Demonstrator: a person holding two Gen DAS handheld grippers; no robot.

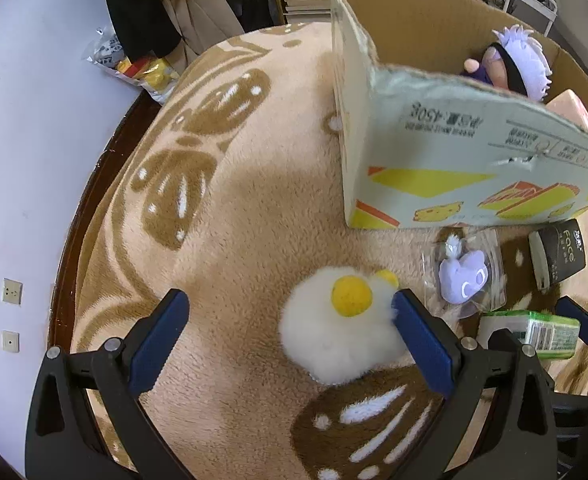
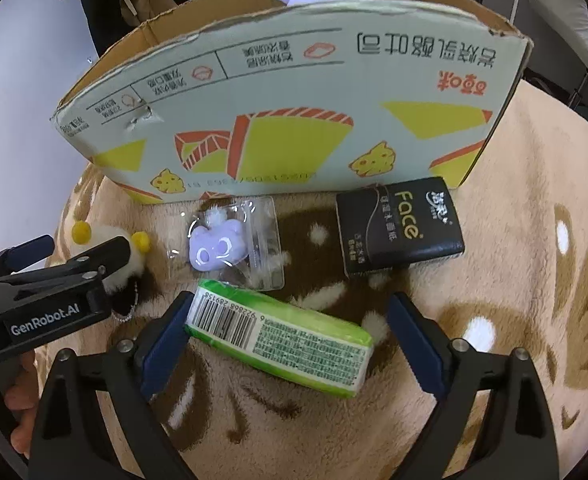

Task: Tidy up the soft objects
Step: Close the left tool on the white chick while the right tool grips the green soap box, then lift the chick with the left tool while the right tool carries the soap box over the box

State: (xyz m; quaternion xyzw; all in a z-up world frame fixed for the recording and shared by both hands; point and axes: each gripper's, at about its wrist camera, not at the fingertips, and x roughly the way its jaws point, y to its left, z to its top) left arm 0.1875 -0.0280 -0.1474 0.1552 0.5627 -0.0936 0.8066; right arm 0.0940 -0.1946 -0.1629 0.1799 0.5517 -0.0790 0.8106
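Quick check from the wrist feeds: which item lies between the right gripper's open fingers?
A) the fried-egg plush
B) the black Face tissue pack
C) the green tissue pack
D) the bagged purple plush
C: the green tissue pack lies across the gap of the open right gripper; the black Face tissue pack sits farther off by the cardboard box.

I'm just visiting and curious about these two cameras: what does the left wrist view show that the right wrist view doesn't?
Only the left wrist view shows inside the cardboard box, where a purple-haired doll lies, plus the white wall.

Only the right wrist view shows the box's whole printed front and a hand.

Both show the fluffy white plush, bagged purple toy, black tissue pack, green pack and blanket.
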